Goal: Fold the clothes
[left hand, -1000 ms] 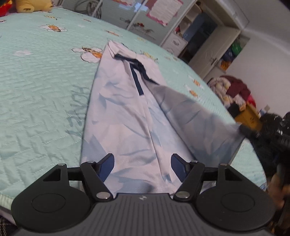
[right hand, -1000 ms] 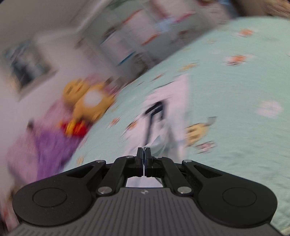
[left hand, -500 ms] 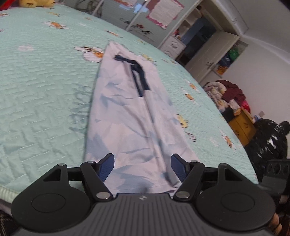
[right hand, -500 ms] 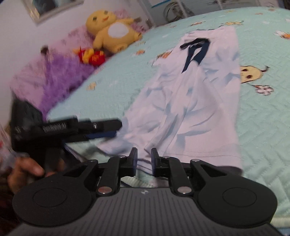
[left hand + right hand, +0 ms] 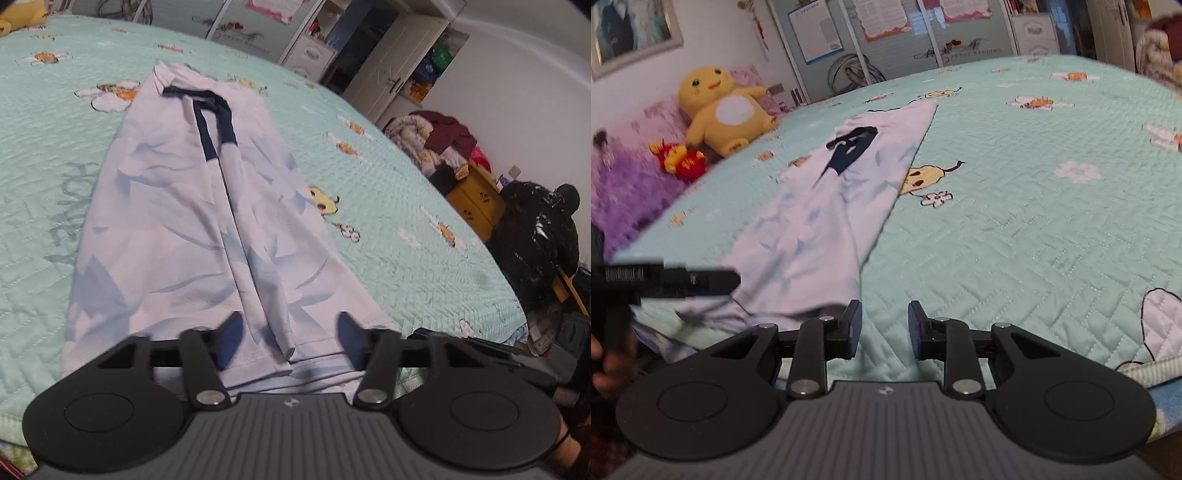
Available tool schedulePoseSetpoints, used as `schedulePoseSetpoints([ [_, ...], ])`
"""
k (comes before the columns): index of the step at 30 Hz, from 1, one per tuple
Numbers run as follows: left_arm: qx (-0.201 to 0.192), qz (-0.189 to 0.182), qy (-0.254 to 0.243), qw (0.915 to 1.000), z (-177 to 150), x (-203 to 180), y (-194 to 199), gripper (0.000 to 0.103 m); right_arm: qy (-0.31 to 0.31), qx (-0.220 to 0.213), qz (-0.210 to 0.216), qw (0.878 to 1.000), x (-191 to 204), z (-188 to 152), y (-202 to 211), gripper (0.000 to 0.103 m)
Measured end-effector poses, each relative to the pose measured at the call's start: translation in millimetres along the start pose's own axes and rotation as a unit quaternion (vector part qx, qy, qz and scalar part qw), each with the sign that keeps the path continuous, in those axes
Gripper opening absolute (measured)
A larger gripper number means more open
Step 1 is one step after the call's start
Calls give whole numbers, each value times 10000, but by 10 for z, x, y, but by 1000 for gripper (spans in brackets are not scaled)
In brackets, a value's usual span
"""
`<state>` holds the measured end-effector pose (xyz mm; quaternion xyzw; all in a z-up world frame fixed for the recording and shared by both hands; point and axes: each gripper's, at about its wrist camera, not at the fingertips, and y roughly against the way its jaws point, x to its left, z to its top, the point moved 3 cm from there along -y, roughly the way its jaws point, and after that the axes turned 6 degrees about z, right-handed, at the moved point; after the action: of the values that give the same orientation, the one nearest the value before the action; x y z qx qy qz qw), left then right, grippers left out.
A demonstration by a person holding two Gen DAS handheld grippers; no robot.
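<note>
The left gripper (image 5: 286,339) was closing astride the shirt (image 5: 207,221) hem, pads not yet pressing; the right gripper (image 5: 884,328) was opening, empty, beside its corner on the bed (image 5: 1034,221). Both should pinch the hem squarely, matched

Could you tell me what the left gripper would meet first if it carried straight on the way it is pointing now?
Most likely the hem of the pale blue shirt, lying between the closing fingers of the left gripper.
</note>
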<state>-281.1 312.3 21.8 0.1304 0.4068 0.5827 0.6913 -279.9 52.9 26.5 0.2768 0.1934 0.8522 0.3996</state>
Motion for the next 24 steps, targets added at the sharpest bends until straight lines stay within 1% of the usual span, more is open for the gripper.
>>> schedulePoseSetpoints([
  [2,100,-51,164,9998,-7,24,-47,27,343,-41,-50,9994,74,-23,-27,29],
  [3,133,-76,236,9996,-10,37,-63,23,537,-50,-44,9985,124,-28,-30,31],
  [4,166,-102,309,9993,-13,49,-78,12,731,-60,-38,9973,173,-33,-34,33],
  [5,145,-152,360,9991,-4,53,-70,6,925,-69,-32,9957,223,-38,-38,39],
  [7,57,-306,501,9983,35,56,-26,2,1278,-72,-49,9918,313,-49,-55,46],
  [10,-93,-630,848,9944,132,62,76,1,1572,-82,-209,9873,398,-59,-113,46],
  [14,-233,-1018,1348,9854,261,79,182,1,1584,-82,-244,9870,446,-47,-201,46],
  [18,-231,-1323,1594,9780,343,40,225,1,1650,-96,-327,9857,506,-63,-297,46],
  [21,-266,-1382,1538,9780,369,13,270,1,1786,-143,-484,9826,542,-66,-354,46],
  [23,-248,-1378,1499,9787,366,43,291,1,1980,-152,-688,9777,560,-76,-383,45],
  [24,-230,-1316,1469,9801,350,76,291,1,2090,-123,-800,9746,565,-84,-392,44],
])
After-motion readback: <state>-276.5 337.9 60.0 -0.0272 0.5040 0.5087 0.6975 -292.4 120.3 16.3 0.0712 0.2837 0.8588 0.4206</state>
